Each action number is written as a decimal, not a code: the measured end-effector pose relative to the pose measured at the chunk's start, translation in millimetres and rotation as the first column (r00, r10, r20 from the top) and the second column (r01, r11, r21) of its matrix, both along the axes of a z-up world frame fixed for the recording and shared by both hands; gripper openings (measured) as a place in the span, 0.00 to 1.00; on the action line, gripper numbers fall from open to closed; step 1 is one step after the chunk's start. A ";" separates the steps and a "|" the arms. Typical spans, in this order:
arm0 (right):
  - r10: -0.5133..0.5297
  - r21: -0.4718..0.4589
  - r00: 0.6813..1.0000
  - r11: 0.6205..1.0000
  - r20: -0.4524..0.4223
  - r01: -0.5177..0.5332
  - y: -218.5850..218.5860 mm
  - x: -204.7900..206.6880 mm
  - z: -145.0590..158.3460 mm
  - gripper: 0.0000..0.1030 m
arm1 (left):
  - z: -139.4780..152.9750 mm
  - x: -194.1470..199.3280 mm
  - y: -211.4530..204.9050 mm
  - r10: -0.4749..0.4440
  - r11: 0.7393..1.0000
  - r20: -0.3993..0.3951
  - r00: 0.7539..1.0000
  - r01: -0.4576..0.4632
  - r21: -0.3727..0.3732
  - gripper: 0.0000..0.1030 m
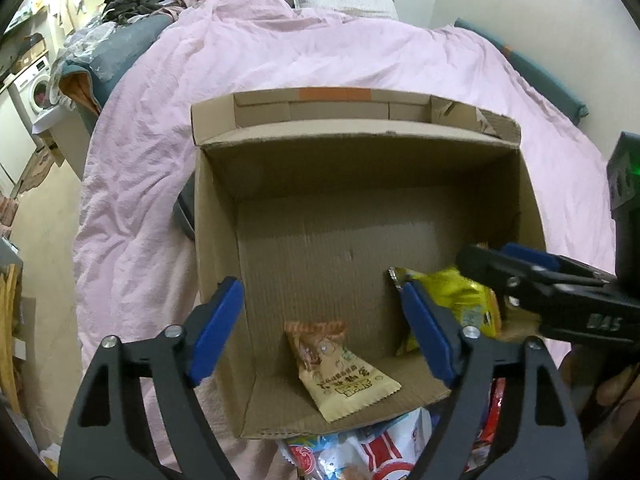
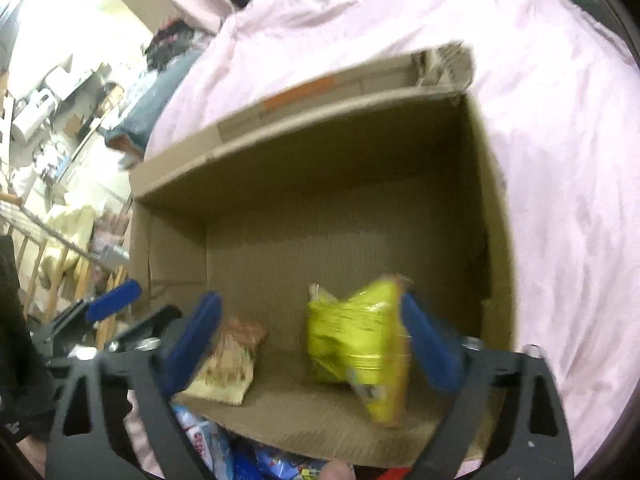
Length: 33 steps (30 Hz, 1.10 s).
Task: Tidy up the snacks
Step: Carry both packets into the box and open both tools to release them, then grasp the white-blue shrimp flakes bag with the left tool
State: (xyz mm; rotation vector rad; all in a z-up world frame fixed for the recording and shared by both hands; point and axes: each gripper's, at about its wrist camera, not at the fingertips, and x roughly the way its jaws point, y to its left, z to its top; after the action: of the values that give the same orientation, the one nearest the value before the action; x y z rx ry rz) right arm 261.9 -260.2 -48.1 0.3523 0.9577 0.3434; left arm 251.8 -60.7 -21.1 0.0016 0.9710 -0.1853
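We have both claws hanging over the near edge of the cardboard box point(image 1: 224, 216), which sits on the pink bed cover point(image 1: 280, 60). The left claw point(image 1: 324, 332) stands wide open with nothing between its blue pads; the tan snack packet point(image 1: 340, 372) lies flat on the box floor directly below and ahead of it, its long axis running diagonally from the far left to the near right. The right claw point(image 2: 316, 344) is spread as wide as we see it go, and the yellow snack bag point(image 2: 360, 352) sits inside that gap, close against the right-hand pad (the blur there keeps us from saying whether it still touches), so we judge it released, not gripped.

What the next move turns on, in our reading, is that the unsorted snack pile point(image 1: 360, 452) lies behind both claws, on the bed just outside the box's near wall. Each claw must draw back and dip towards us. The left claw looks nearer the white-and-red packets; the right is nearer the blue ones point(image 2: 224, 452).
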 end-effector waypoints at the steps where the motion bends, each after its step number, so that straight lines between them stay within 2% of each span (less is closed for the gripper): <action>1: -0.004 -0.001 1.000 1.000 0.022 0.004 -0.9 -0.7 3.2 1.00 | 0.6 0.2 0.4 0.002 1.000 0.000 1.000 -0.002 -0.005 0.78; 5: -0.006 -0.043 0.997 0.999 0.071 0.009 -0.1 -1.8 12.0 1.00 | 0.2 1.5 2.2 0.017 1.000 -0.001 1.000 -0.017 -0.003 0.78; 9: -0.033 -0.040 0.997 0.999 0.072 0.036 -3.2 -3.5 16.2 1.00 | 1.2 1.6 5.9 0.042 0.998 -0.021 0.999 -0.043 -0.036 0.78; 13: -0.054 -0.044 0.995 0.997 0.082 0.058 -6.0 -13.1 21.5 1.00 | 6.4 -7.1 7.7 0.041 0.999 -0.005 0.999 -0.041 -0.023 0.78; 17: -0.085 -0.025 0.993 0.996 0.077 0.087 -10.5 -21.5 26.7 1.00 | 9.1 -14.6 21.0 0.080 0.993 -0.048 0.996 -0.084 -0.084 0.78; 20: -0.094 -0.023 0.993 0.995 0.075 0.096 -11.8 -31.8 30.5 1.00 | 15.1 -20.6 28.9 0.116 0.989 -0.045 0.992 -0.120 -0.089 0.78; 24: -0.092 -0.048 0.992 0.994 0.092 0.097 -11.6 -51.3 36.9 1.00 | 23.8 -29.5 35.8 0.123 0.989 -0.025 0.992 -0.124 -0.081 0.78; 28: -0.099 -0.032 0.992 0.994 0.081 0.102 -14.5 -69.8 39.7 1.00 | 30.5 -41.7 44.3 0.127 0.989 -0.008 0.992 -0.127 -0.071 0.78; 33: -0.102 -0.028 0.992 0.994 0.077 0.104 -17.1 -91.6 42.4 1.00 | 31.9 -61.1 58.3 0.145 0.983 -0.022 0.989 -0.146 -0.112 0.78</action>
State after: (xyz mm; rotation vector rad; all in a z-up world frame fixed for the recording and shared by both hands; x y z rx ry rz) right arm 170.2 -277.3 -5.7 0.3557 0.8667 0.2450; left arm 190.7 -2.4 10.8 -0.1746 0.9695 -0.1055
